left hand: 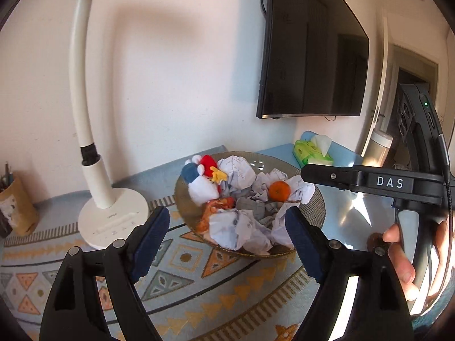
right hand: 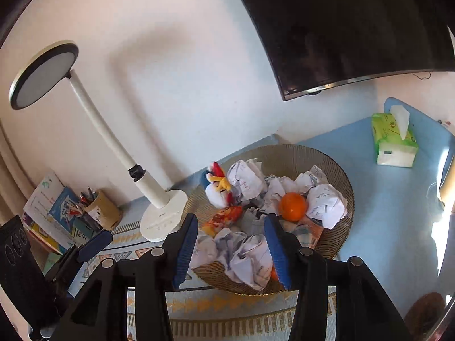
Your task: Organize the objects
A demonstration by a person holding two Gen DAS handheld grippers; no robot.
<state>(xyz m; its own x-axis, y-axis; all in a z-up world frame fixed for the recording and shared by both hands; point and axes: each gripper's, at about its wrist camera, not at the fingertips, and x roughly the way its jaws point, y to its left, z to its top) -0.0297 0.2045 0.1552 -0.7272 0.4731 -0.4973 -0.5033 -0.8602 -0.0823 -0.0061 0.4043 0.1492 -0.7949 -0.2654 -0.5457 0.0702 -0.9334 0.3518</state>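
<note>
"DAS" in white capitals on the black body of the right tongs [left hand: 390, 182].

Blue ribbed pads [left hand: 153, 241] on black gripper arms. Brown ribbed bowl [right hand: 335, 167] with white crumpled paper [right hand: 241, 253] scribbled in blue and red ink, an orange [right hand: 293, 206], a plush [left hand: 204, 179] in white, red, blue and yellow, a red-orange wrapper [right hand: 224, 218], grey cloth [left hand: 251, 207]. White lamp [left hand: 111, 218] with black joint. Pale blue table [right hand: 384, 213]; mat [left hand: 184, 278] patterned with orange and grey triangles and stripes. Green and white tissues [right hand: 394, 142]. Black TV [left hand: 312, 45], white wall [left hand: 170, 85].
</note>
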